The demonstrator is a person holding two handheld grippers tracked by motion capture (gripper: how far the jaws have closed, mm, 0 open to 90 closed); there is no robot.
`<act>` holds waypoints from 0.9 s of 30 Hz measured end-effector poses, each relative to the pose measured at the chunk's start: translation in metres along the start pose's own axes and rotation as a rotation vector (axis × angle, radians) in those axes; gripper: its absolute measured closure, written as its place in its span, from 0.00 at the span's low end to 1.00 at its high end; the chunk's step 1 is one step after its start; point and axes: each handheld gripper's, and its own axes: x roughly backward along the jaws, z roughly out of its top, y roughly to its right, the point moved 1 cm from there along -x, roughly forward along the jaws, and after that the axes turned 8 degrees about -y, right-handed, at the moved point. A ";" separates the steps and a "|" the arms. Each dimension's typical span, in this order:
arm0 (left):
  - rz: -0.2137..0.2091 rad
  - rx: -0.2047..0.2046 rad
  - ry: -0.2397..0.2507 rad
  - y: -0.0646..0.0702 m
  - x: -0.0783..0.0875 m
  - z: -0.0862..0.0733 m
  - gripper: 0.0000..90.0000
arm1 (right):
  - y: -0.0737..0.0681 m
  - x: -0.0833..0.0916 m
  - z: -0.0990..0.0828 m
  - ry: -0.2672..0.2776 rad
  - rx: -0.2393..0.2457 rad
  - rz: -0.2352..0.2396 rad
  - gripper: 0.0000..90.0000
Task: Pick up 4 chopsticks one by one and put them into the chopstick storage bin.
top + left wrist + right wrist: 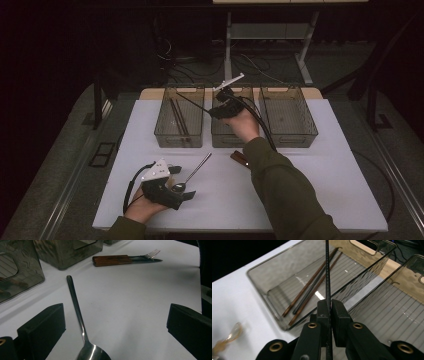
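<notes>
Right hand-held gripper [328, 312] was clamped on a thin black chopstick [327, 270] above the left bin [274, 277]; left hand-held gripper [113, 325] gaped wide around the spoon [77, 307].

Black tongs [328, 312] pinch a dark ridged chopstick [327, 272]; brown chopsticks [312, 282] lie in a smoky-grey ribbed bin [262, 280].

a white table [310, 170] carries three clear bins [288, 117] along its far edge, a spoon [192, 175] near the front-left corner, and wooden-handled cutlery [112, 260] mid-surface.
</notes>
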 end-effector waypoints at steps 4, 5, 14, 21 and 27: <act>-0.005 -0.003 0.003 0.001 -0.001 0.001 0.01 | 0.001 -0.014 0.010 -0.016 -0.015 -0.021 0.94; -0.007 -0.005 0.004 0.001 -0.001 0.001 0.01 | 0.001 -0.017 0.012 -0.018 -0.017 -0.025 0.94; -0.007 0.001 0.012 -0.001 0.000 0.001 0.01 | -0.004 -0.043 0.033 -0.033 -0.036 -0.058 0.94; -0.012 0.003 0.014 -0.001 0.000 0.001 0.01 | -0.010 -0.058 0.044 -0.033 -0.064 -0.081 0.94; -0.014 0.008 0.017 -0.001 0.001 0.001 0.01 | -0.013 -0.071 0.047 -0.040 -0.089 -0.077 0.94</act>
